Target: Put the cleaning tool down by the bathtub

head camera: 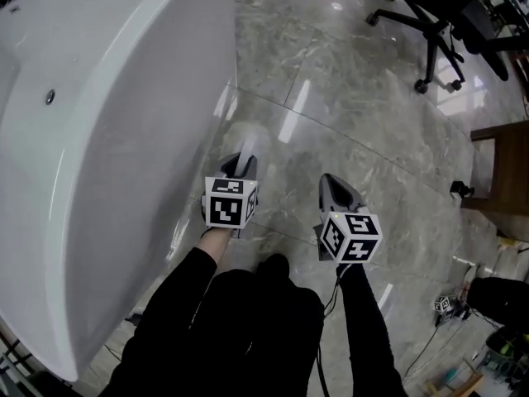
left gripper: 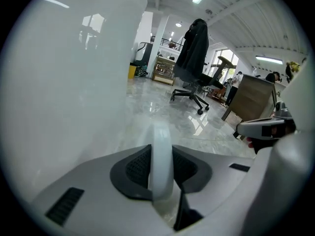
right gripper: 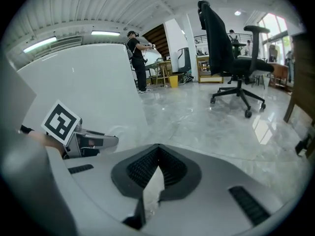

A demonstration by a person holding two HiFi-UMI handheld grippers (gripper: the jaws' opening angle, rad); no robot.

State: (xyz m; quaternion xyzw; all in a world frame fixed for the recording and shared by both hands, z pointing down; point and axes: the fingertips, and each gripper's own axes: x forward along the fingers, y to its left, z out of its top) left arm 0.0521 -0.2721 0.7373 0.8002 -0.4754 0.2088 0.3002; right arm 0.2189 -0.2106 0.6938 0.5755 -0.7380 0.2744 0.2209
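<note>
The white bathtub (head camera: pixel 99 139) fills the left of the head view, and its smooth outer wall (left gripper: pixel 64 82) rises close on the left of the left gripper view. My left gripper (head camera: pixel 240 165) hangs just beside that wall, above the floor. It is shut on the cleaning tool (left gripper: pixel 160 154), a white curved strip that stands up between the dark pads. In the head view the tool (head camera: pixel 250 141) shows as a pale blur past the jaws. My right gripper (head camera: pixel 335 184) is a little to the right, shut with nothing in it (right gripper: pixel 157 149).
Grey glossy marble floor (head camera: pixel 331 122) spreads to the right of the tub. A black office chair (head camera: pixel 430 23) stands far right, a wooden cabinet (head camera: pixel 504 168) at the right edge, cables and small items (head camera: pixel 463 304) near it. A person (right gripper: pixel 138 63) stands in the background.
</note>
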